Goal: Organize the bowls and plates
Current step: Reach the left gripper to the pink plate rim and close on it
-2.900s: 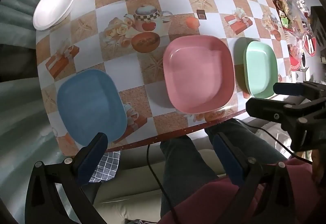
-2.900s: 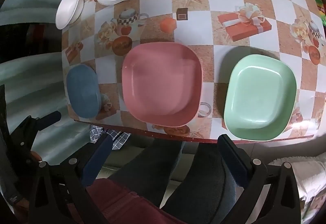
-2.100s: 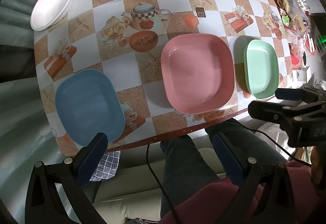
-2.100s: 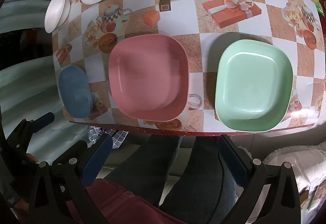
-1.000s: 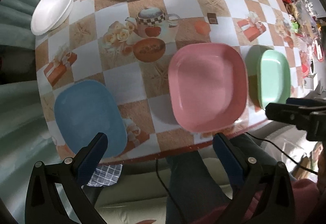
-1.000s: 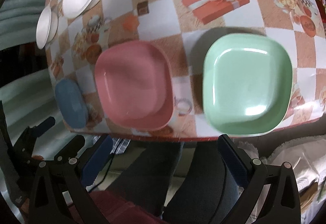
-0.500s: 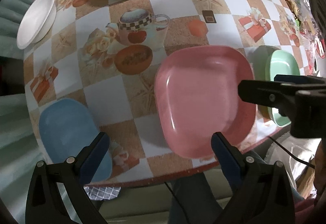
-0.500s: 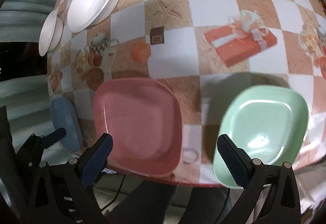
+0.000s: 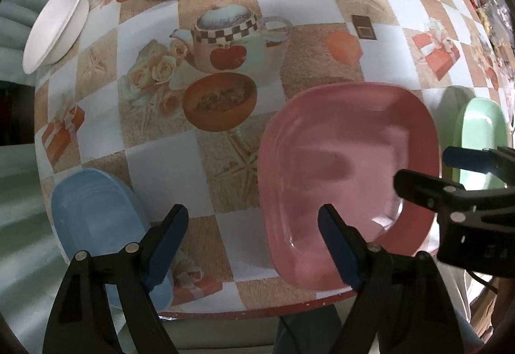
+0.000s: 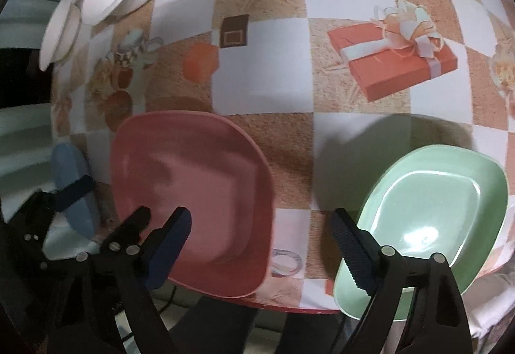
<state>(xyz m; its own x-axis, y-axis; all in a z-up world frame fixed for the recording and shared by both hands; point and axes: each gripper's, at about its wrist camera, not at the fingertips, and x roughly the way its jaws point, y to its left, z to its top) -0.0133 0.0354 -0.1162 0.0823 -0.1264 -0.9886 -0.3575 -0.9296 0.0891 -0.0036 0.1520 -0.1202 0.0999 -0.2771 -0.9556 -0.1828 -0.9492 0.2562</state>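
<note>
Along the tabletop's near edge the blue plate (image 9: pixel 96 218), pink plate (image 9: pixel 347 173) and green plate (image 10: pixel 444 215) are laid apart, so both the left gripper (image 9: pixel 254 241) and right gripper (image 10: pixel 260 241) are held spread, empty, poised above for stacking.

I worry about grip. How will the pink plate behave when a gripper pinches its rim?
The pink plate looks glossy, so it may slip. It seems stiff, moulded plastic, probably light. Its near edge overhangs the table, so a downward push might tip it.
</note>
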